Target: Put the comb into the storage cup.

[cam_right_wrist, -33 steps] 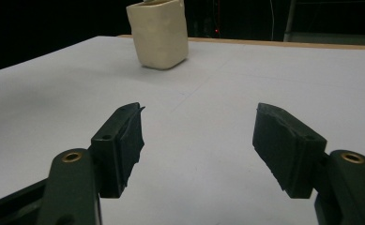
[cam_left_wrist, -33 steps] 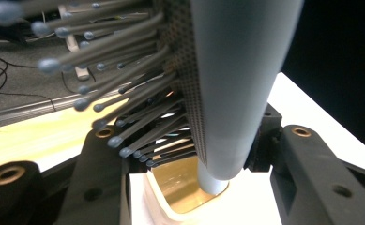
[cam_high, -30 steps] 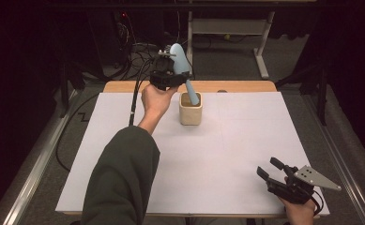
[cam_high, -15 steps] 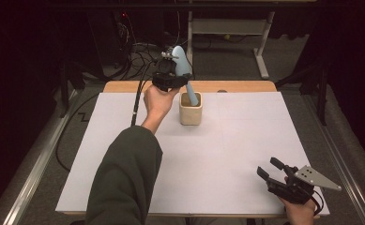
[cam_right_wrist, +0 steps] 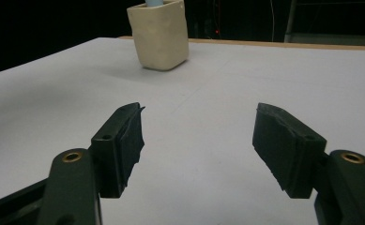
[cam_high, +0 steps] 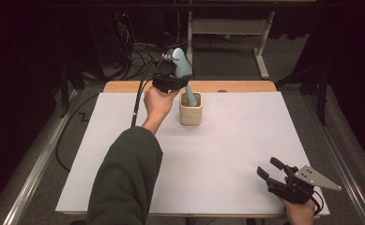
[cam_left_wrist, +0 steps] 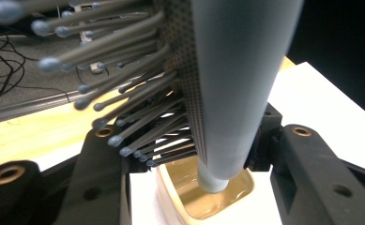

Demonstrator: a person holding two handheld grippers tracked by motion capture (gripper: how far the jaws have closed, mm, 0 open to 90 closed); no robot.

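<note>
A light blue hairbrush [cam_high: 181,61] stands tilted, its handle end down inside a beige square cup [cam_high: 191,111] at the back middle of the white table [cam_high: 227,140]. My left gripper [cam_high: 172,80] is shut on the brush just below its bristled head, above and left of the cup. In the left gripper view the brush [cam_left_wrist: 236,84] runs between the jaws of this gripper [cam_left_wrist: 189,154] down into the cup [cam_left_wrist: 170,199]. My right gripper [cam_high: 267,167] rests open at the table's front right corner. Nothing is between the jaws of my right gripper [cam_right_wrist: 199,136], and the cup [cam_right_wrist: 159,35] stands far ahead.
A wooden strip [cam_high: 246,86] shows along the table's far edge. Behind it lie tangled cables [cam_high: 142,54] and a metal frame [cam_high: 264,47] on the dark floor. A cable [cam_high: 137,105] trails from the left gripper across the table's left side.
The left gripper has dipped slightly toward the cup with the brush in it. The right gripper has not moved.
</note>
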